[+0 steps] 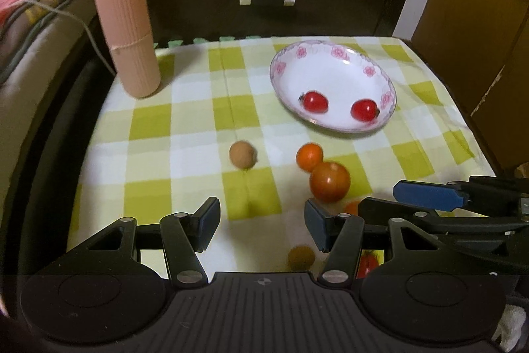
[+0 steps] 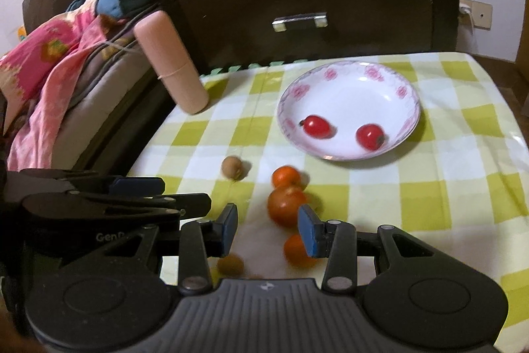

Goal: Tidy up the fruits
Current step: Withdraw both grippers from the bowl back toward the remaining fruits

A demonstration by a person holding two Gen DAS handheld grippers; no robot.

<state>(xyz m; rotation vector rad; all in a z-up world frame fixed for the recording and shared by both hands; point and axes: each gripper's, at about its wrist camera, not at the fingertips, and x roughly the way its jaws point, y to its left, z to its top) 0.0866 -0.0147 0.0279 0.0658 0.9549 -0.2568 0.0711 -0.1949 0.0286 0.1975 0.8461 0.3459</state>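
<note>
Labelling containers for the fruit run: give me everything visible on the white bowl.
The white bowl is a shallow, glossy dish, ceramic by its look, with a ring of pink flowers around its rim. It sits upright on the green-and-white checked cloth, toward the far right. Inside lie two small red tomatoes, apart from each other, near the front wall. Nothing else touches it; the other fruit lies on the cloth in front of it.
</note>
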